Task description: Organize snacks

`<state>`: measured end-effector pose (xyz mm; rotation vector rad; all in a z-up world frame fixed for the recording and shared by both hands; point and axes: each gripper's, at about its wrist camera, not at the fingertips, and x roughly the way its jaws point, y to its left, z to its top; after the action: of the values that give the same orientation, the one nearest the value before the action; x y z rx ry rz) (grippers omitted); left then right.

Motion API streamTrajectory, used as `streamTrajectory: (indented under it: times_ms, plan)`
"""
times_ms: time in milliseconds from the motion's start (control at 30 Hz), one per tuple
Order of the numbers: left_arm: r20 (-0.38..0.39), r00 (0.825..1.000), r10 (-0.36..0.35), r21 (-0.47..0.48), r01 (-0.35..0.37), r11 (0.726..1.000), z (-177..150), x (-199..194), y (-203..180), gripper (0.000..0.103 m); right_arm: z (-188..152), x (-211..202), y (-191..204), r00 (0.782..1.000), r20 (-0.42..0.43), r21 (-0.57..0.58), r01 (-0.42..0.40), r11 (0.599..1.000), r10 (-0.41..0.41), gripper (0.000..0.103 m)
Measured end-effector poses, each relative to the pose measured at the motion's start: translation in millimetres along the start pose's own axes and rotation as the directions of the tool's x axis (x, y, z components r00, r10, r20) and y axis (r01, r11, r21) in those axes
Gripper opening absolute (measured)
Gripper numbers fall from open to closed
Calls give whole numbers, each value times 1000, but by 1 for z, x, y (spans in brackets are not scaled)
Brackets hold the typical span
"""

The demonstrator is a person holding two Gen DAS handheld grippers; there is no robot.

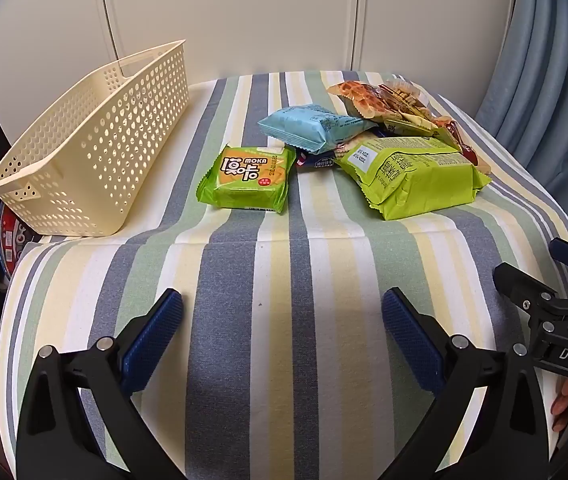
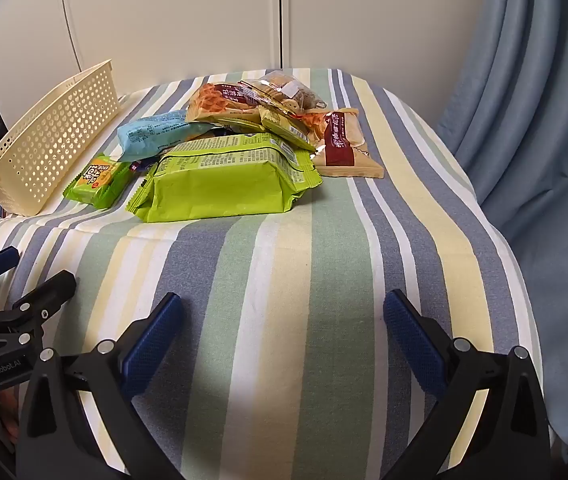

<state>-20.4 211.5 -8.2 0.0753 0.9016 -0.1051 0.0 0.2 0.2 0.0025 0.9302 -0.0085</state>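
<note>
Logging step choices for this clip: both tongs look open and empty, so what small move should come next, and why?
Probably reach the left tongs toward the small green MOKA packet. It lies apart from the snack pile, nearest the cream basket, which looks empty. The right tongs also hang open over the striped cloth.

both views are evenly and softly lit from overhead, sharp in the middle, with strong fisheye bending and dark vignetted corners. a soft shadow falls on the striped cloth [image 2: 284, 360] in the foreground.
</note>
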Motion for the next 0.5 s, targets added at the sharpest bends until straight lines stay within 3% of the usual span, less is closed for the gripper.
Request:
streamTrajectory:
  times_ms: [500]
  plan:
    - [0, 1000, -5, -3, 5, 1000, 0, 0, 0, 101, 0, 0, 0, 1000, 1, 6, -7, 1000, 7, 98]
